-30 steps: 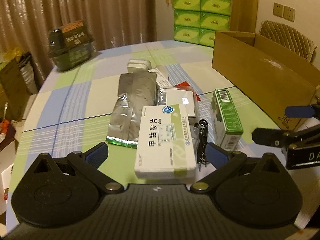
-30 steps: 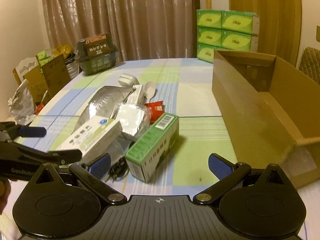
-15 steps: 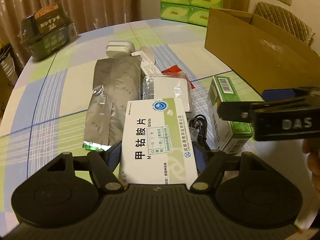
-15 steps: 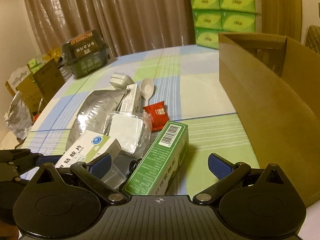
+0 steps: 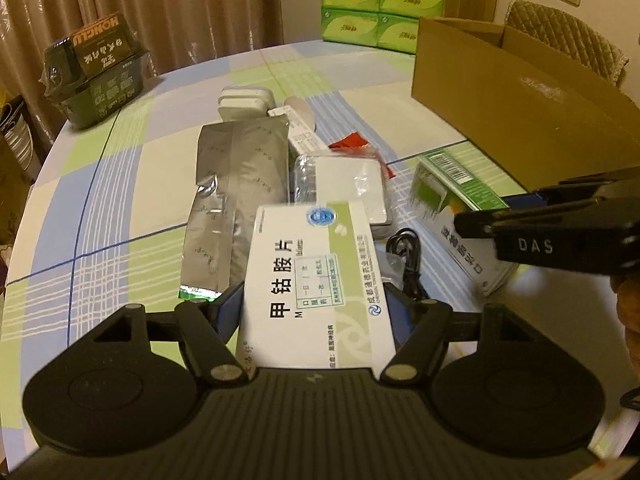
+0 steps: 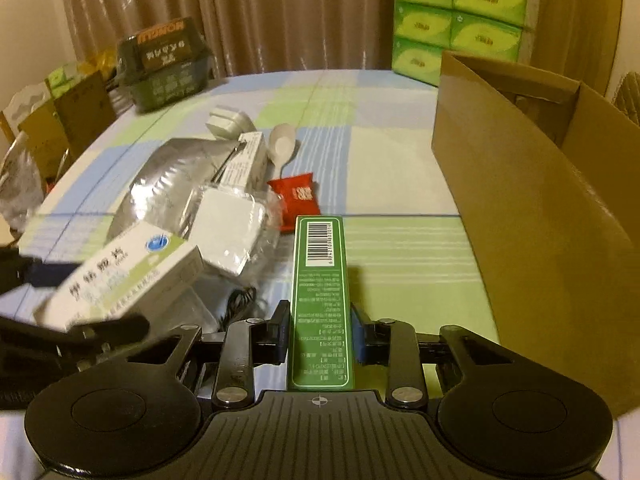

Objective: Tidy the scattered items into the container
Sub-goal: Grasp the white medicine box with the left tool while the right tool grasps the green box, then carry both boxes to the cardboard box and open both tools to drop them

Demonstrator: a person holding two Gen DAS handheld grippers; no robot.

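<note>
Both grippers have advanced onto the pile since the earlier frames. Right gripper (image 6: 320, 330): jaws just closed, pads pressing the sides of the green box (image 6: 320, 300), near centre. Left gripper (image 5: 316, 312): fingers about halfway in, clamped on the white medicine box (image 5: 316, 280). Cardboard container (image 6: 540, 208): open-topped, right of the pile on the checked tablecloth (image 6: 380, 160). Silver pouch (image 5: 236, 196): left, lying flat.
</note>
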